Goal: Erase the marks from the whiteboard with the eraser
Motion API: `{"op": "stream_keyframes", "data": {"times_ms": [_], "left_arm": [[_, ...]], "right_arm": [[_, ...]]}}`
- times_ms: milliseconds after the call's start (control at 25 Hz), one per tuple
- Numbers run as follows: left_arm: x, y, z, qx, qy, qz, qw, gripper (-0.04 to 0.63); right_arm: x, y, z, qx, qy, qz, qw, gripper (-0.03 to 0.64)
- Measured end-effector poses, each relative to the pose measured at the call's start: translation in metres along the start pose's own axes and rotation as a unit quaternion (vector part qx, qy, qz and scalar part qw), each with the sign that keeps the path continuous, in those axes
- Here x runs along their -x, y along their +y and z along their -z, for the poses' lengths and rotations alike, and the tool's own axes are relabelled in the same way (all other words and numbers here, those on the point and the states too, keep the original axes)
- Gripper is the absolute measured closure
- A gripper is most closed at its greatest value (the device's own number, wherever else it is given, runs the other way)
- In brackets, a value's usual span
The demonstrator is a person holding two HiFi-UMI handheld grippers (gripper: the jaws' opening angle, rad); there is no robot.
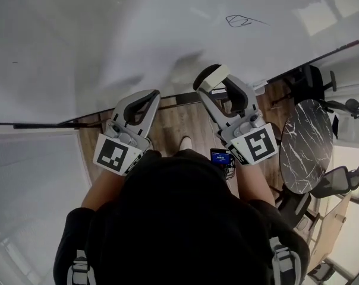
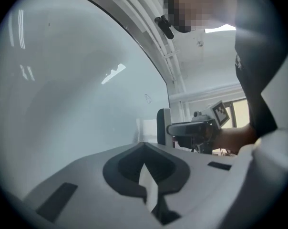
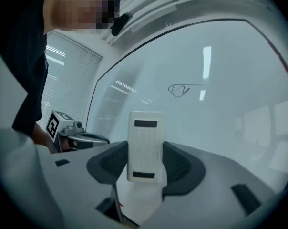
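The eraser (image 3: 145, 144) is clamped in the right tongs (image 1: 217, 83), faced toward the whiteboard (image 1: 96, 40) for wiping the scribble (image 1: 242, 21), while the left tongs (image 1: 151, 95) are closed together, empty.

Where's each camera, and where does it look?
Head view: on the person's head, facing down at whiteboard, left gripper, right gripper, forearms.
Left gripper view: on the left gripper, along its shut jaws toward whiteboard and right gripper.
Right gripper view: on the right gripper, past the eraser it grips toward the scribble.
Shared: all see that scribble.
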State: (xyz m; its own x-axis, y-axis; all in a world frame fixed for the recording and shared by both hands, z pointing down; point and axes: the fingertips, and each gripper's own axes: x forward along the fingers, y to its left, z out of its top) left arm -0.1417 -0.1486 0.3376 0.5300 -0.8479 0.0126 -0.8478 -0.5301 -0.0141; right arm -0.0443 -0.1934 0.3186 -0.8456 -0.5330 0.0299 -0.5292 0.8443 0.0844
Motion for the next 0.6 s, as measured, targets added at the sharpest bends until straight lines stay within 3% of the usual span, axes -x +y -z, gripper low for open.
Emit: {"op": "stream_keyframes", "data": {"times_ms": [320,600], "left_arm": [[-0.026,0.007,-0.012,0.005,-0.016,0.084,0.9963,0.592],[-0.037,-0.002,-0.035,-0.005,-0.034,0.131,0.9908,0.592]], "right_arm": [[0.004,-0.032,-0.037,0.026,0.001,0.127,0.992,0.391],[0.006,-0.047,-0.069,0.033,-0.009,0.174,0.984,0.393]]}}
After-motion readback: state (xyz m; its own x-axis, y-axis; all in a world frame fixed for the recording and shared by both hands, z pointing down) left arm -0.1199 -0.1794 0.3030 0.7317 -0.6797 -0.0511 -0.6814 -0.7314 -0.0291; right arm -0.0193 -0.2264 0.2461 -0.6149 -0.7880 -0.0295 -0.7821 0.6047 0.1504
